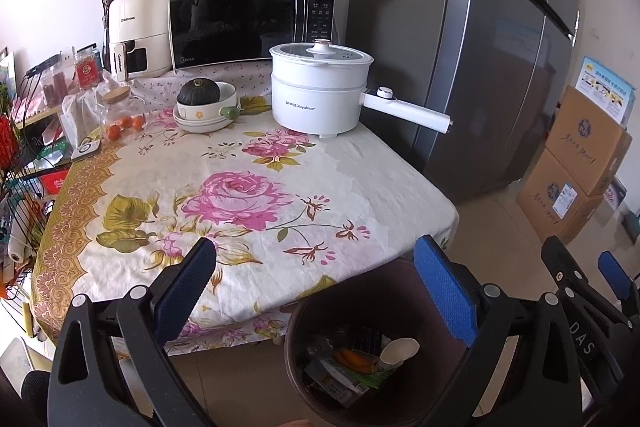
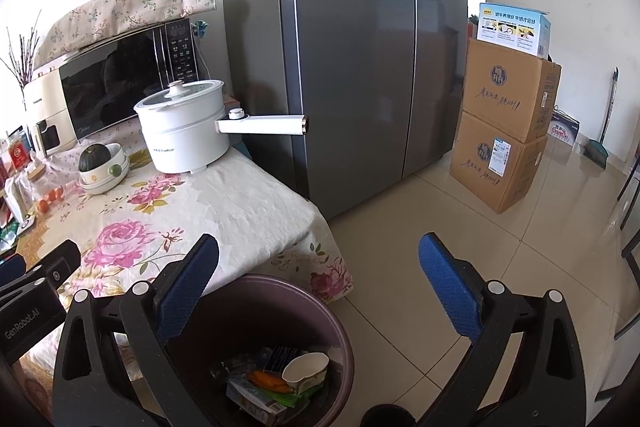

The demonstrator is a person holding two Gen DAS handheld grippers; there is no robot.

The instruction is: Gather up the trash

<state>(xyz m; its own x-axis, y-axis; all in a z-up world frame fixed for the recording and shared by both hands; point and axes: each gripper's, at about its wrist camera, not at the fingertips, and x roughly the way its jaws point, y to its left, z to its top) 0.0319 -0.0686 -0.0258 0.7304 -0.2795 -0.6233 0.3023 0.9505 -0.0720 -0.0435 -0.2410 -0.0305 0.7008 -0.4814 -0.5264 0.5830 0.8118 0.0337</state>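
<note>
A dark purple-brown trash bin [image 1: 304, 311] [image 2: 332, 323] stands on the floor at the table's near corner. Inside lie a crushed white paper cup [image 1: 398, 349] [image 2: 306, 367], orange peel [image 1: 356, 359] [image 2: 268, 379], a carton and wrappers. My left gripper [image 1: 316, 287] hangs open above the bin and the table edge, nothing between its blue pads. My right gripper [image 2: 320, 279] is also open and empty, above the bin's right side. In the left wrist view the right gripper [image 1: 584, 275] shows at the right edge.
The table carries a floral cloth [image 1: 248, 195], a white electric pot [image 1: 320, 95] with its handle sticking out right, stacked bowls with a dark squash [image 1: 204, 103], a jar, a microwave [image 1: 252, 19]. A grey fridge [image 2: 360, 47] and stacked cardboard boxes [image 2: 504, 131] stand on the tiled floor.
</note>
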